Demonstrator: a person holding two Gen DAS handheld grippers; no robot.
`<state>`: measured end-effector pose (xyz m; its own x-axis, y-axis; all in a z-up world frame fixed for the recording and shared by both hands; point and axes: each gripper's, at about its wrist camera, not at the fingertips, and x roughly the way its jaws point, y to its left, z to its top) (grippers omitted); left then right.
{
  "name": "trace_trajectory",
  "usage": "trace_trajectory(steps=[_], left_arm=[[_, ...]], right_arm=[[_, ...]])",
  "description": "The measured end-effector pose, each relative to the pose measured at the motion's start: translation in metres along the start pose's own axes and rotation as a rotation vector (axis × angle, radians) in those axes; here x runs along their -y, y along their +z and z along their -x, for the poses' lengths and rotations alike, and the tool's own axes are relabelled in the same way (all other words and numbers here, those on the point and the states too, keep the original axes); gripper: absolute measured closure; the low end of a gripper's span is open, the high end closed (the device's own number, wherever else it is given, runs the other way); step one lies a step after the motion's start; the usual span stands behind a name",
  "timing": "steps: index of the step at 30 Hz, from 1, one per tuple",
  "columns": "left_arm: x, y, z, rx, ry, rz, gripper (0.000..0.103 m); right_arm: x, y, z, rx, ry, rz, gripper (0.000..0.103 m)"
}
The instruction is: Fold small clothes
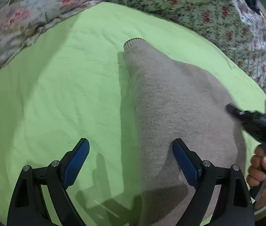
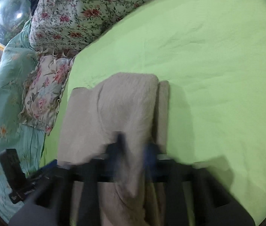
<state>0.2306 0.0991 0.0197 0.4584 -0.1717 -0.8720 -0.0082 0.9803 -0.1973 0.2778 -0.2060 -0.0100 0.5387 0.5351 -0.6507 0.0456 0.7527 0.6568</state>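
A beige knit sweater [image 1: 170,105] lies on the green bed sheet [image 1: 57,94], one sleeve with a ribbed cuff reaching toward the pillows. My left gripper [image 1: 131,150] is open and empty, its right finger over the sweater and its left finger over the sheet. In the right wrist view the sweater [image 2: 114,109] lies partly folded on the sheet [image 2: 217,75]. My right gripper [image 2: 135,145] is blurred and shut on a fold of the sweater. It also shows in the left wrist view [image 1: 255,120] at the sweater's right edge, held by a hand.
Floral pillows [image 1: 20,22] and a floral quilt [image 1: 198,5] line the far side of the bed. In the right wrist view a small frilled pillow [image 2: 42,94] and a teal quilt [image 2: 4,94] lie left of the sweater. A framed picture [image 2: 3,18] hangs at the far left.
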Motion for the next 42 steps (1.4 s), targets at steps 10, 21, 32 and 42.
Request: trace_trajectory(steps=[10, 21, 32, 42], left_arm=[[0.005, 0.001, -0.014, 0.017, 0.06, -0.036, 0.0], [0.005, -0.006, -0.015, 0.016, 0.084, -0.046, 0.0], [0.008, -0.006, -0.014, 0.034, 0.106, -0.073, 0.0], [0.014, -0.035, 0.039, 0.085, 0.118, -0.097, 0.007]], right_arm=[[0.013, -0.009, -0.008, 0.043, -0.067, 0.053, 0.093], [-0.023, -0.023, 0.026, 0.137, -0.181, 0.148, 0.086], [-0.022, -0.068, 0.015, 0.026, -0.191, 0.197, 0.103], [-0.049, -0.087, 0.064, 0.056, -0.114, 0.201, 0.097]])
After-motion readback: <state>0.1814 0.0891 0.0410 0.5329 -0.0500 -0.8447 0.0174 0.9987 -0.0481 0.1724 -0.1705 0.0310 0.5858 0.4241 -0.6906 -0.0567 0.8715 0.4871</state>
